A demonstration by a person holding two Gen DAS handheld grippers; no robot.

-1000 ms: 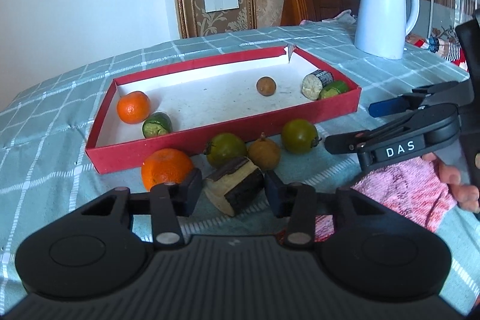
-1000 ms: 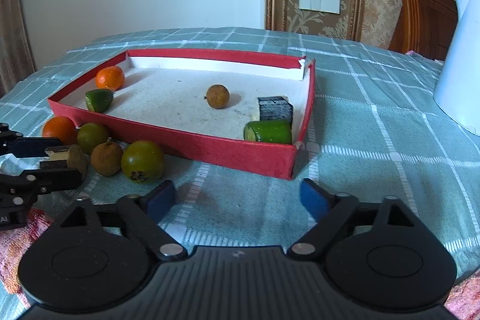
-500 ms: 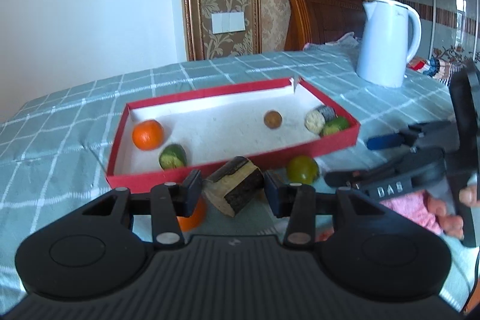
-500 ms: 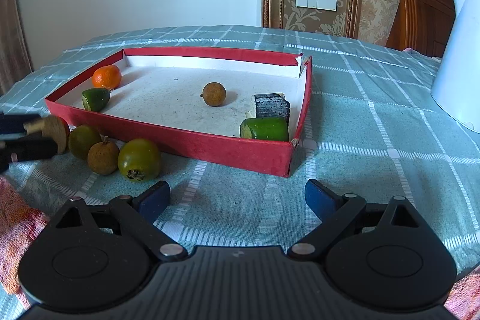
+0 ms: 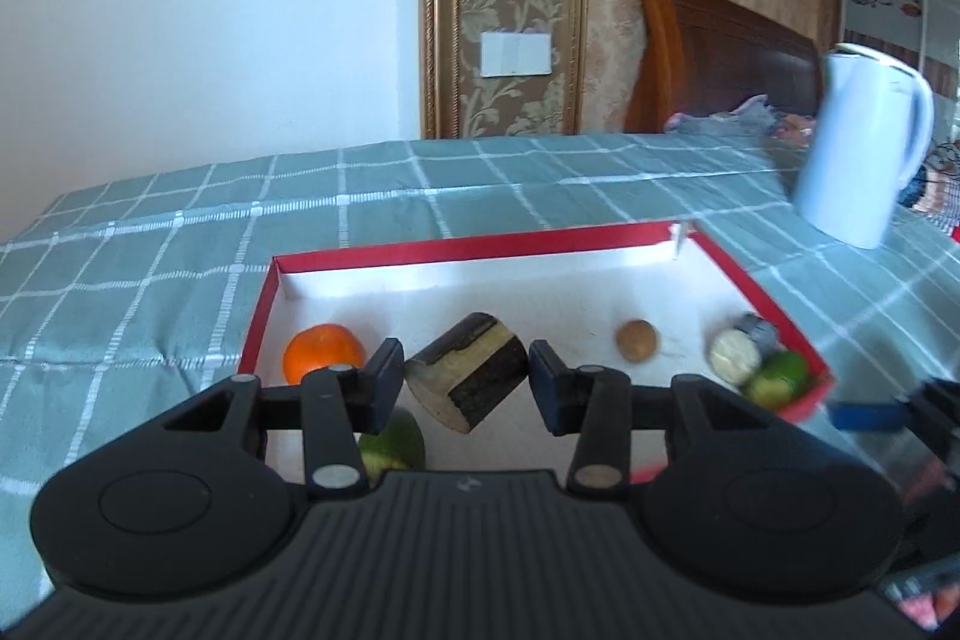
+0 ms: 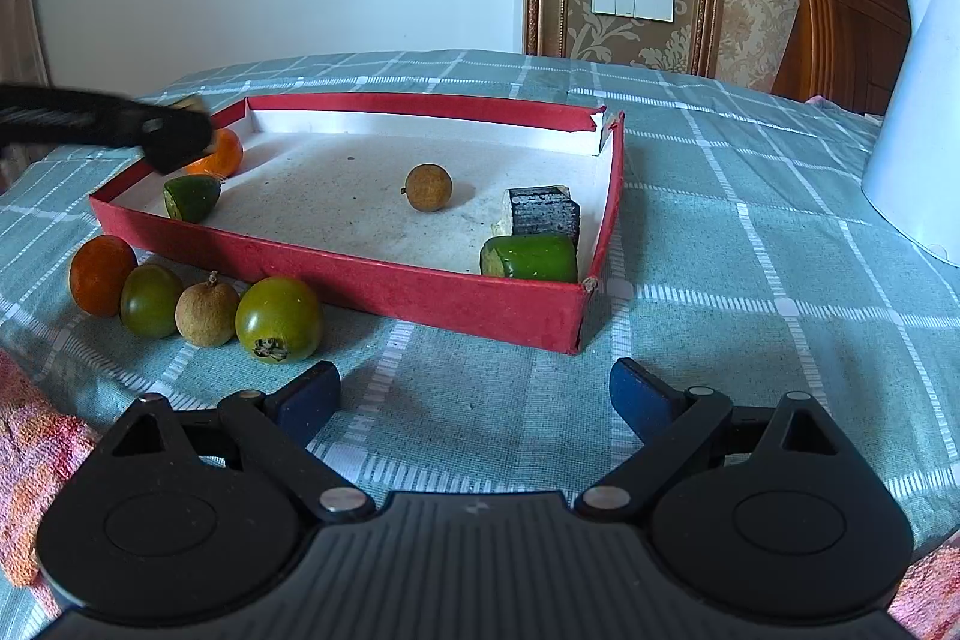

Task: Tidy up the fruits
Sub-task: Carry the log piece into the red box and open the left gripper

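My left gripper (image 5: pixel 467 379) is shut on a dark-skinned sugarcane piece (image 5: pixel 467 379) and holds it above the near left part of the red tray (image 5: pixel 480 244). The tray holds an orange (image 5: pixel 324 351), a green piece (image 5: pixel 393 445), a brown longan (image 5: pixel 637 340), another cane piece (image 5: pixel 741 343) and a green chunk (image 5: pixel 777 377). In the right wrist view the left gripper (image 6: pixel 174 139) hangs over the tray's (image 6: pixel 384 280) left end. My right gripper (image 6: pixel 474 394) is open and empty in front of the tray.
An orange (image 6: pixel 101 274), two green fruits (image 6: pixel 150 299) (image 6: pixel 278 319) and a longan (image 6: pixel 207 313) lie on the checked cloth before the tray. A white kettle (image 5: pixel 864 142) stands at the right. A wooden headboard (image 5: pixel 720 58) is behind.
My left gripper has lifted the cane piece off the cloth and carried it forward over the tray's left end. My right gripper has stayed open and almost still.
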